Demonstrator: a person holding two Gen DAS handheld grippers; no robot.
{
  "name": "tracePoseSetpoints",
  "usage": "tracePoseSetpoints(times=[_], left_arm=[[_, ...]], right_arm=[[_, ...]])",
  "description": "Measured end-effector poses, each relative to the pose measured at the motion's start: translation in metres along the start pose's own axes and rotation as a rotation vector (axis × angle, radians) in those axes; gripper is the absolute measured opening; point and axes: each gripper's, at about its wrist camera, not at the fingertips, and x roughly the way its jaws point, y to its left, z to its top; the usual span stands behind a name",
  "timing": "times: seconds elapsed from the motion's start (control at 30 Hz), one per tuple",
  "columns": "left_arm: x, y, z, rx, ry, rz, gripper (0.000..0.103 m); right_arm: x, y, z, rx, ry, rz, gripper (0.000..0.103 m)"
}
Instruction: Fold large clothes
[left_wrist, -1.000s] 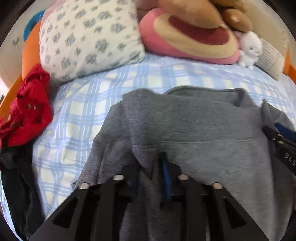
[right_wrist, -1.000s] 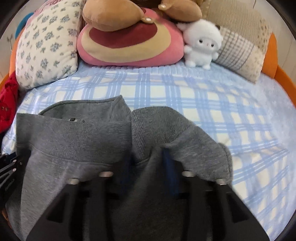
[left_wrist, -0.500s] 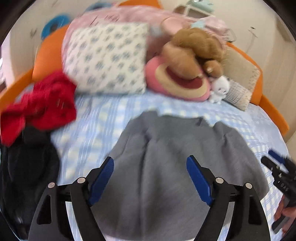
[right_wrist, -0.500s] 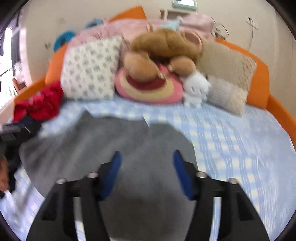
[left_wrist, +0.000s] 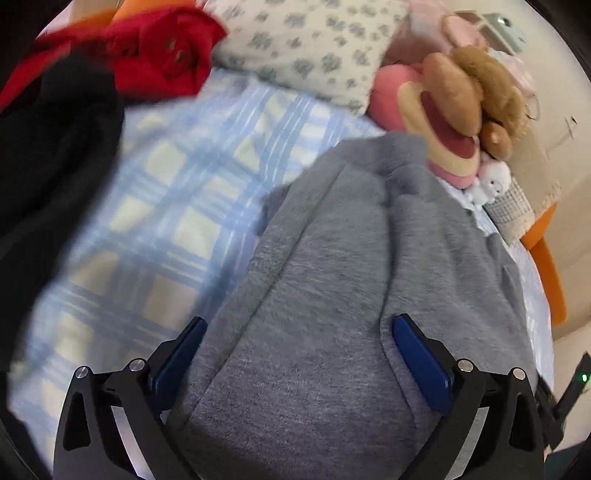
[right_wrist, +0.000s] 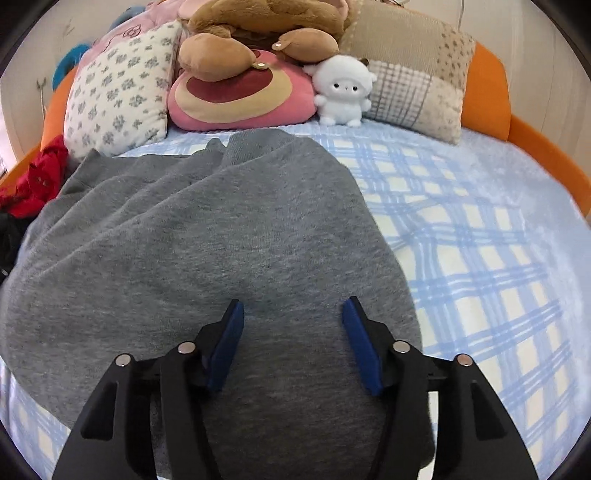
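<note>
A grey sweatshirt (left_wrist: 332, 258) lies folded over on the blue plaid bedsheet (left_wrist: 166, 203), with a few soft creases. My left gripper (left_wrist: 299, 325) hovers over its near left part. Its jaws are opening wide, and the blue pads (left_wrist: 421, 362) stand apart above the cloth without pinching it. In the right wrist view the sweatshirt (right_wrist: 203, 240) fills the left and middle. My right gripper (right_wrist: 293, 306) hangs over its near right part. These jaws are also opening, and nothing is pressed between them.
A red garment (left_wrist: 159, 55) and a black one (left_wrist: 48, 155) lie heaped at the bed's left side. A floral pillow (right_wrist: 118, 88), plush toys (right_wrist: 240, 92), a white plush (right_wrist: 343, 88) and a patchwork cushion (right_wrist: 417, 81) line the orange headboard (right_wrist: 484, 74). Bare sheet (right_wrist: 480, 240) lies to the right.
Both grippers let go of the grey cloth they pinched a second ago and drew back toward the near edge. Their jaws stand apart now. The left view has rolled and swung left.
</note>
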Motion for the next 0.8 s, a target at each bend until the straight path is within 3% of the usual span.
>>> tracePoseSetpoints(times=[0.07,0.13,0.3,0.47,0.6,0.8], left_arm=[[-0.029,0.001,-0.004,-0.023,-0.007,-0.064,0.101],[-0.055,0.007,-0.012,-0.054,-0.019,-0.141,0.101],[-0.084,0.011,-0.034,-0.095,-0.015,-0.227,0.101],[-0.079,0.022,-0.056,-0.177,0.026,-0.244,0.101],[-0.063,0.023,-0.071,-0.213,0.051,-0.306,0.101],[-0.031,0.026,-0.072,-0.343,0.055,-0.492,0.101]], right_arm=[[-0.013,-0.007,-0.004,0.023,-0.034,-0.034,0.077],[-0.029,-0.014,-0.014,0.054,-0.076,-0.033,0.084],[-0.064,-0.007,-0.042,0.071,-0.125,0.041,0.084],[-0.082,0.009,-0.061,0.043,-0.129,0.111,0.089],[-0.079,0.011,-0.078,0.053,-0.119,0.103,0.089],[-0.065,-0.002,-0.087,0.135,-0.062,0.091,0.089]])
